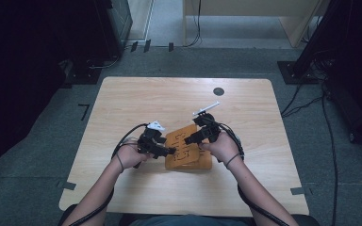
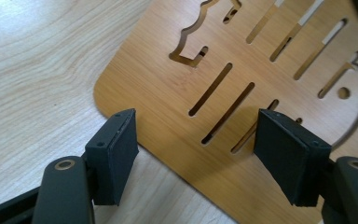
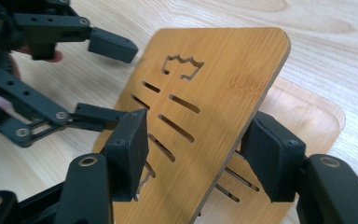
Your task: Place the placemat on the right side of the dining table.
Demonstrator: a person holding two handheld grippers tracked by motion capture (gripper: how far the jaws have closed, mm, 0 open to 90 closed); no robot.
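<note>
So there's a thin bamboo board (image 3: 223,93) with slots and a crown-shaped cutout, sitting on a second board (image 3: 317,116) near the table's (image 1: 122,99) 6 o'clock edge. The right gripper (image 3: 196,154) clamps the top board across its width, one pad on each side edge, tilting it up off the lower one. The left gripper (image 2: 196,149) hovers at the boards' 9 o'clock side with jaws spread, pads not pressing anything. The board looks light and stiff, with a smooth finish that's probably a bit slippery, and the slotted middle could snap if it's twisted. I'd grab the solid edges, not the slots. No brand or writing that I can read.
</note>
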